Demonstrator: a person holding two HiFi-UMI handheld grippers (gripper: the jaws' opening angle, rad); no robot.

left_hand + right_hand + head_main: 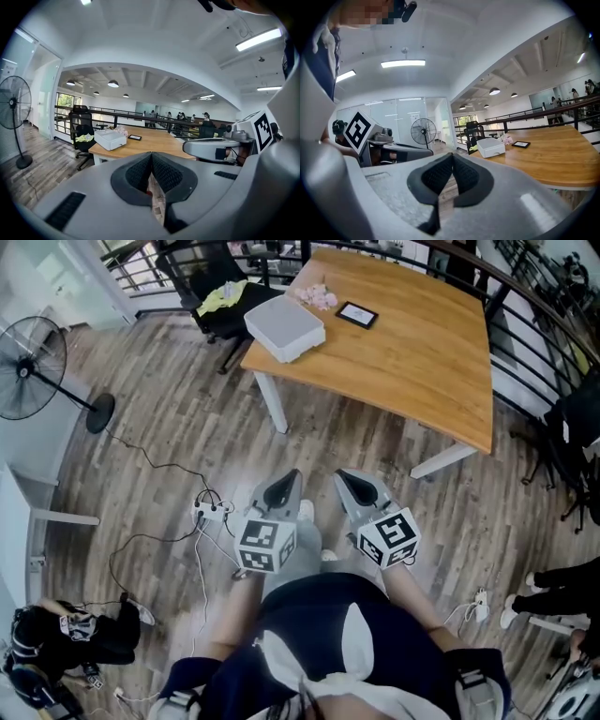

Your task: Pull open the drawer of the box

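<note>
The white box (284, 329) with its drawer sits on the near left corner of the wooden table (412, 352); I cannot make out the drawer front. Both grippers hover over the floor close to the person's body, well short of the table. My left gripper (284, 486) is shut with nothing between its jaws. Beside it, my right gripper (354, 484) is also shut and empty. In the left gripper view the box (110, 138) lies far ahead of the shut left gripper (151, 161). The right gripper view shows the box (491, 146) beyond the shut right gripper (452, 161).
A pink bundle (317, 296) and a flat black device (357, 314) lie on the table behind the box. A black chair (220, 296) stands at the table's left. A standing fan (28, 367) and floor cables with a power strip (211, 512) are on the left. Railings run behind.
</note>
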